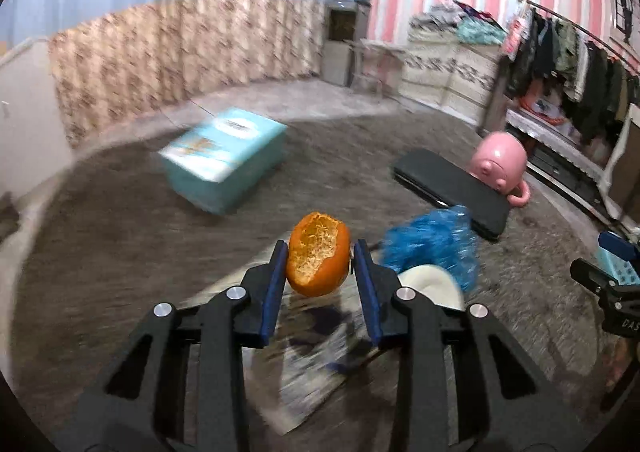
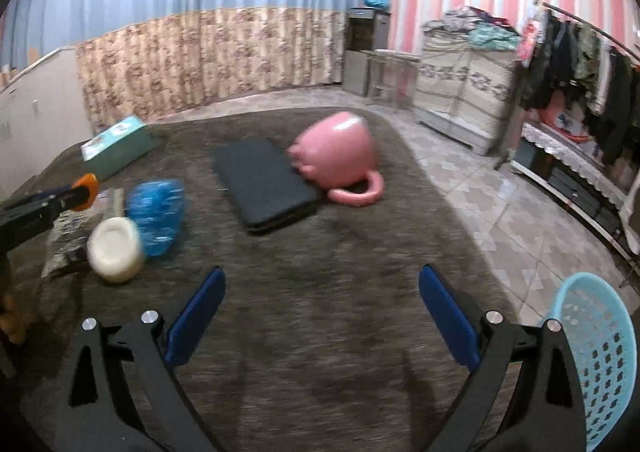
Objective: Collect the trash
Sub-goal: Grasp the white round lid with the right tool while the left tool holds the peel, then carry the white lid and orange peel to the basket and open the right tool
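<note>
The dark-covered table (image 2: 320, 292) spread ahead of both tools. At the right gripper's (image 2: 320, 316) right side, the pale blue basket (image 2: 600, 352) waited; its jaws stood wide apart, holding nothing. Ahead of the left gripper (image 1: 319, 264) lay the blue wrapper (image 1: 432, 248) and a cream cup (image 1: 430, 284). That gripper was clenched on the orange peel (image 1: 318, 260), lifted off the surface. The carrying step seemed under way; next, the peel would need swinging rightward over the basket before release.
</note>
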Demonstrator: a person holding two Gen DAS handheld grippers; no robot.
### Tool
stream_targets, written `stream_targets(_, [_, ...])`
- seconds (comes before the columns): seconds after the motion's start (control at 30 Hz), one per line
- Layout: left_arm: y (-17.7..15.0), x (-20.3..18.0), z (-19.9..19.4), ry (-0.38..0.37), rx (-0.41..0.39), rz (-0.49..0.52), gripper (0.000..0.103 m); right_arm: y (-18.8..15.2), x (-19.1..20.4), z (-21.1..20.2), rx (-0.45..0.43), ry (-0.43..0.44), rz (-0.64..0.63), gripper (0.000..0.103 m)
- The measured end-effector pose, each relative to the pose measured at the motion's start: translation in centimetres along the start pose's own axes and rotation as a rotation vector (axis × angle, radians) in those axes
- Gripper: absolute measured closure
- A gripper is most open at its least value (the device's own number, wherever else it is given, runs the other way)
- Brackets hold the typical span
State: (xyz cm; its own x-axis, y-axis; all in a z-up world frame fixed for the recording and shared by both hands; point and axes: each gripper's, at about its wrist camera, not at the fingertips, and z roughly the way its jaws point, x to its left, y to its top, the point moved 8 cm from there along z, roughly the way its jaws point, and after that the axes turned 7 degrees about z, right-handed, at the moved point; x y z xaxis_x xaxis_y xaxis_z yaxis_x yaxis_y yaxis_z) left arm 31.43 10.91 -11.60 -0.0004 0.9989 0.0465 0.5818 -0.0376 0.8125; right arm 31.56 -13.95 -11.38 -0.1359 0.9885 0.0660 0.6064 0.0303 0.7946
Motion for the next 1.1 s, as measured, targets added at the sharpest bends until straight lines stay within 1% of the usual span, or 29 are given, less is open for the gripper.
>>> stream_targets(0.07, [-1.0, 2.3, -2.5, 0.123, -0.046, 0.028, 0.070, -0.1, 2.0, 0.0, 0.010, 0.040, -0.012, 0.008])
stream_targets(0.1, [-1.3, 3.1, -3.2, 0.160, -0.053, 0.036, 0.070, -0.3, 3.6, 0.2, 0.020, 0.069, -0.023, 0.008])
stream_targets(0.13, [-2.2, 4.4, -4.0, 0.216, -0.051, 0.040, 0.070, -0.5, 4.8, 0.4, 0.028, 0.089, -0.032, 0.008])
stream_targets(0.2, [-3.9, 6.5, -4.8, 0.273, -0.036, 0.016, 0.070, -1.3, 7.1, 0.9, 0.046, 0.120, -0.061, 0.008])
stream_targets(0.27, [-5.1, 8.4, -5.1, 0.313, -0.028, -0.026, 0.070, -2.0, 9.1, 1.5, 0.065, 0.137, -0.094, 0.008])
stream_targets(0.3, [-5.7, 9.2, -5.1, 0.318, -0.017, -0.062, 0.070, -2.4, 10.3, 2.0, 0.079, 0.146, -0.110, 0.008])
stream_targets(0.37, [-6.0, 10.3, -5.1, 0.302, -0.017, -0.112, 0.070, -2.9, 12.1, 3.1, 0.111, 0.171, -0.117, 0.008])
stream_targets(0.4, [-6.0, 10.4, -4.9, 0.301, -0.018, -0.123, 0.070, -3.1, 12.8, 3.4, 0.126, 0.180, -0.114, 0.009])
stream_targets(0.47, [-6.2, 10.4, -4.3, 0.295, 0.004, -0.121, 0.070, -3.3, 14.1, 4.3, 0.164, 0.211, -0.094, 0.014])
stream_targets(0.53, [-6.3, 10.2, -4.2, 0.289, 0.001, -0.113, 0.070, -3.4, 15.1, 5.0, 0.189, 0.232, -0.087, 0.024])
stream_targets(0.57, [-6.3, 10.1, -4.1, 0.283, -0.002, -0.111, 0.070, -3.3, 15.6, 5.4, 0.194, 0.237, -0.080, 0.025])
stream_targets(0.6, [-6.4, 10.1, -4.0, 0.279, 0.000, -0.111, 0.070, -3.2, 15.8, 5.8, 0.198, 0.243, -0.075, 0.028])
stream_targets(0.63, [-6.5, 10.2, -3.8, 0.278, 0.008, -0.116, 0.070, -3.1, 15.9, 5.9, 0.199, 0.249, -0.072, 0.039])
stream_targets(0.67, [-6.6, 10.5, -3.7, 0.276, 0.013, -0.123, 0.070, -2.9, 15.9, 5.7, 0.197, 0.245, -0.067, 0.042])
stream_targets(0.73, [-6.7, 10.9, -3.7, 0.270, 0.014, -0.141, 0.070, -2.9, 15.6, 4.9, 0.197, 0.267, -0.058, 0.042])
stream_targets(0.83, [-6.9, 11.0, -3.5, 0.265, 0.020, -0.151, 0.070, -3.4, 14.0, 3.0, 0.188, 0.252, -0.082, 0.042])
stream_targets(0.97, [-6.9, 11.1, -3.4, 0.268, 0.018, -0.145, 0.070, -4.0, 10.0, 0.6, 0.203, 0.235, -0.061, 0.042])
stream_targets(1.1, [-6.8, 11.1, -3.9, 0.282, 0.010, -0.141, 0.070, -4.5, 4.7, -1.4, 0.206, 0.146, -0.080, 0.042])
